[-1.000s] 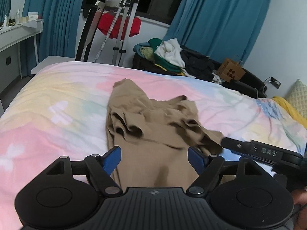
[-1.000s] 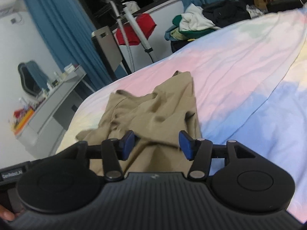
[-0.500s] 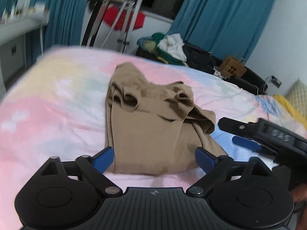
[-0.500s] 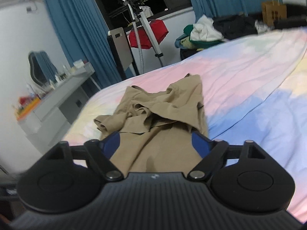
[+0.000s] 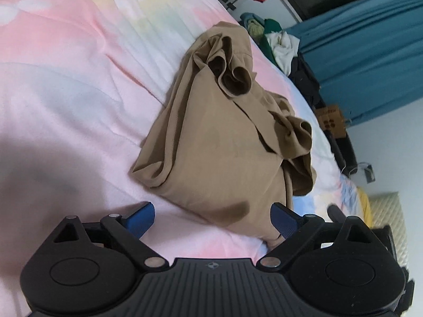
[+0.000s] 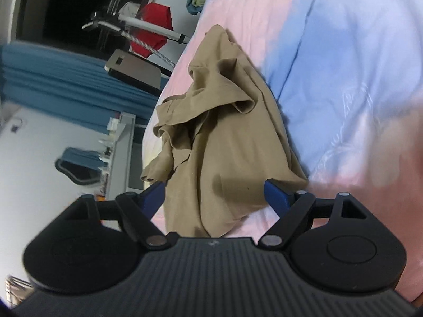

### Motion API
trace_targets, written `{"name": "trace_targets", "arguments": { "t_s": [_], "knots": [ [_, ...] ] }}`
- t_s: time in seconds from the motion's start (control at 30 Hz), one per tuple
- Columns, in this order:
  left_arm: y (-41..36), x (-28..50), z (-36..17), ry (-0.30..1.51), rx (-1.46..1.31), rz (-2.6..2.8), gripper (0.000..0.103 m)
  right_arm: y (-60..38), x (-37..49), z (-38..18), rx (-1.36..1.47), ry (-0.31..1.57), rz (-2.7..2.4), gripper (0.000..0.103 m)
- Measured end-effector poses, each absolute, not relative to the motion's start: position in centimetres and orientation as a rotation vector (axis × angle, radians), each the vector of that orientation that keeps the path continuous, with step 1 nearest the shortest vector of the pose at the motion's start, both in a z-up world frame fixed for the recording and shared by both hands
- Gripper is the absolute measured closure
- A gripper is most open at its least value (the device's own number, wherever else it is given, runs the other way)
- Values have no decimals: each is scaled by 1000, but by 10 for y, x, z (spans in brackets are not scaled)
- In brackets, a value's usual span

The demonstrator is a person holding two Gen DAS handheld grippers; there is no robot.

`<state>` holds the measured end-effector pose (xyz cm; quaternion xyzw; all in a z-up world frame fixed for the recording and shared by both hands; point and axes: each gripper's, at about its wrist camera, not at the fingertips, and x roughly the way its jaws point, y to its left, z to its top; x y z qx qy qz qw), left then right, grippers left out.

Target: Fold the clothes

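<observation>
A tan garment (image 5: 227, 137) lies partly folded and rumpled on the pastel bedspread (image 5: 79, 84), with its sleeves bunched on top. My left gripper (image 5: 212, 220) is open and empty, just short of the garment's near edge. In the right wrist view the same garment (image 6: 224, 145) lies ahead. My right gripper (image 6: 214, 194) is open and empty, its blue pads (image 6: 275, 194) on either side of the near hem, above the cloth.
A pile of other clothes (image 5: 275, 39) sits beyond the bed. A garment steamer with a red item (image 6: 153, 29), blue curtains (image 5: 370, 50) and a white desk (image 6: 121, 148) stand around the bed. A cardboard box (image 5: 331, 120) is at the far right.
Both grippers rolled, tilting the views, and dropped lower toward the bed. Both jaws stayed wide open. The garment lies as before, settled flatter.
</observation>
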<state>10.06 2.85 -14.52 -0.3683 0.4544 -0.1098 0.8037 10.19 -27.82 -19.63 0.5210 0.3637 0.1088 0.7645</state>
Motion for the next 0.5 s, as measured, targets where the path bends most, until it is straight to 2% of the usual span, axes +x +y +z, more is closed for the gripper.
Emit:
{"name": "trace_targets", "arguments": {
  "t_s": [0.3,0.4,0.43,0.5],
  "knots": [
    [33,120,-155,947,-849,-227,13,-262,108,-214,1210,894,282,18],
    [36,123,-157,934,-875,-222,25,-268,111,-225,1228,892,213,19],
    [37,124,-157,929,-885,-221,31,-270,111,-227,1236,879,194,24],
    [42,126,-159,919,-907,-222,38,-271,113,-224,1222,833,178,26]
  ]
}}
